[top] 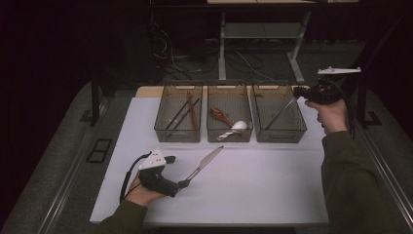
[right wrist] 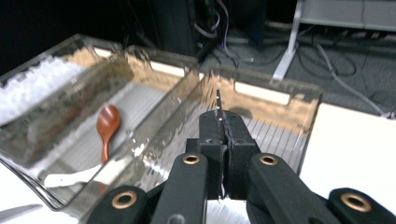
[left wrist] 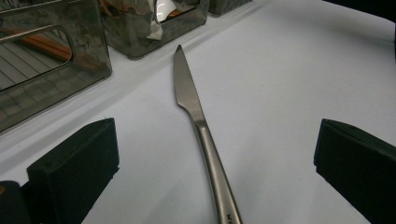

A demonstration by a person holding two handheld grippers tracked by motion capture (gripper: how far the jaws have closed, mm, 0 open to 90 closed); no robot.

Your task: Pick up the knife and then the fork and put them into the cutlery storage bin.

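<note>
The left gripper (top: 184,184) sits low at the near left of the white table (top: 272,195), jaws spread as wide as they go. Between them lies a table knife (top: 204,163), flat on the surface, handle end nearest the gripper, blade tip pointing away toward the bins. In the left gripper view the knife (left wrist: 198,126) runs straight up the middle and the black pads (left wrist: 79,163) stand well apart from it on both sides, touching nothing.

Over at the far right, the right gripper (top: 298,92) hangs above the right bin (top: 280,131), jaws pressed tight together. In the right gripper view a thin metal piece (right wrist: 218,105) is pinched between them, its tip poking out over that bin (right wrist: 280,95); I cannot tell which utensil it is.
</note>
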